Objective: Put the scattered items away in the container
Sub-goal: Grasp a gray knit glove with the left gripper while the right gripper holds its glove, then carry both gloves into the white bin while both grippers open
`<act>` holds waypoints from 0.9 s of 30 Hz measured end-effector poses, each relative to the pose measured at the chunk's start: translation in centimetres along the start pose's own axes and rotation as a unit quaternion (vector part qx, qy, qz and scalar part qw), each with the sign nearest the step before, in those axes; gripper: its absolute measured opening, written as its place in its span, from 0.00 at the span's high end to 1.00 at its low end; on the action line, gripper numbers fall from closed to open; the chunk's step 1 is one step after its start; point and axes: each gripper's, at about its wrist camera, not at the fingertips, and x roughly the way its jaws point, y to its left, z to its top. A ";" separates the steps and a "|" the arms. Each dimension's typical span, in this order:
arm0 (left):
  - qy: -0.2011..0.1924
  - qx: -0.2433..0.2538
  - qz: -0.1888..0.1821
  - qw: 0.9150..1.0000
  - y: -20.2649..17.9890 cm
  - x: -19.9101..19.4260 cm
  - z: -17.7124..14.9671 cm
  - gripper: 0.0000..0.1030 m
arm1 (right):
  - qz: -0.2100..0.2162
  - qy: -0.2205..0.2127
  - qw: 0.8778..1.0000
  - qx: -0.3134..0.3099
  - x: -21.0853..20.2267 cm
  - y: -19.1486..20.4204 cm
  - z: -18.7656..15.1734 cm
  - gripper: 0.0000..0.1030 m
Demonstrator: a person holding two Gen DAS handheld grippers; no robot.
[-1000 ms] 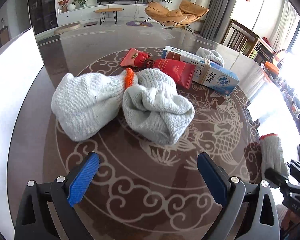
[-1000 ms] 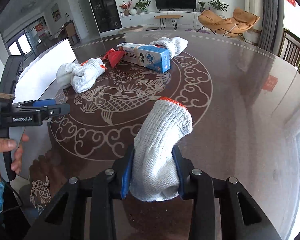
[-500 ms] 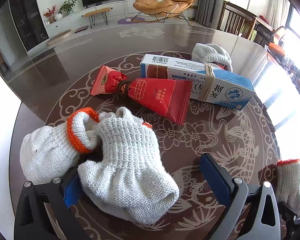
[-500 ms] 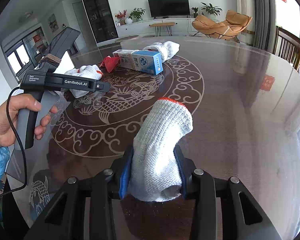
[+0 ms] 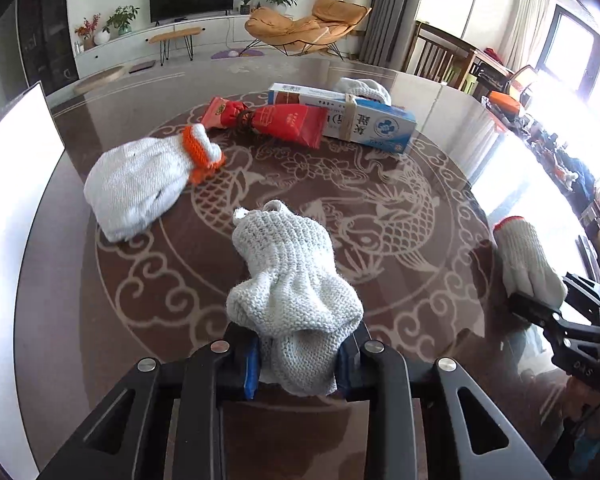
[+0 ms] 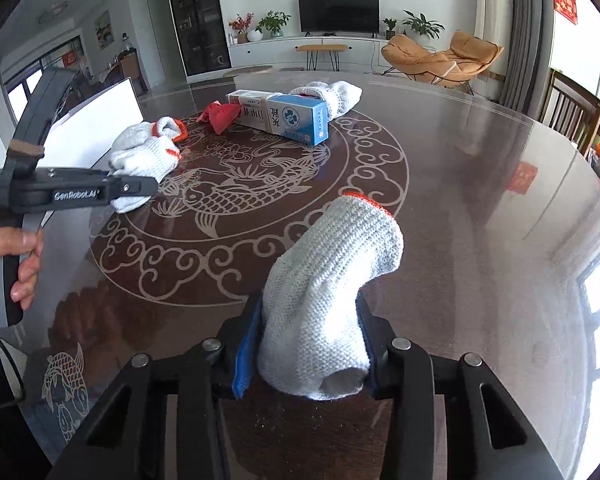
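Gripping a crumpled white knit glove (image 5: 288,280) between its blue pads, the left gripper (image 5: 296,360) has just closed its jaws on the fabric, which bunches up above the fingers and stands over the dark round table (image 5: 440,92) with its pale fish-and-cloud pattern. The right gripper (image 6: 306,356) is likewise clamped on a second white glove (image 6: 332,280), whose orange-edged cuff points up and away from the camera; seen from the left wrist, that same glove (image 5: 526,260) rises at the table's right edge.

Farther across the table lies a third glove (image 5: 140,184), its orange cuff turned toward the middle, well apart from the one held on the left. Beyond it rests a red packet (image 5: 276,120), touching a blue-and-white carton (image 5: 364,124) bound with a band, and a fourth glove (image 5: 364,88) lies just behind the carton. A white container (image 5: 12,208) sits at the left rim of the table; only its flat white wall shows, and none of the loose items can be seen inside it.

From the right wrist, a hand (image 6: 4,264) wraps the grey handle of the left tool at the picture's left edge. A living room with a television (image 6: 338,12) and a tan lounge chair (image 6: 440,60) fills the background.
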 end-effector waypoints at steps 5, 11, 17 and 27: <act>0.003 -0.038 -0.038 0.999 -1.3 -4.9 -7.8 0.72 | 0.028 0.007 1.000 -0.012 -2.3 2.3 -2.9 0.61; -0.059 -0.091 -0.029 0.994 1.9 -12.4 -9.9 0.72 | 0.092 0.005 0.994 -0.062 -3.5 8.4 -1.4 0.61; -0.155 -0.134 0.074 0.976 11.5 -22.4 -8.6 0.72 | 0.191 -0.046 0.970 -0.146 -5.8 20.1 6.8 0.61; -0.068 -0.230 0.202 0.949 27.4 -22.7 -11.3 0.64 | 0.290 -0.075 0.927 -0.227 -1.4 43.6 16.9 0.57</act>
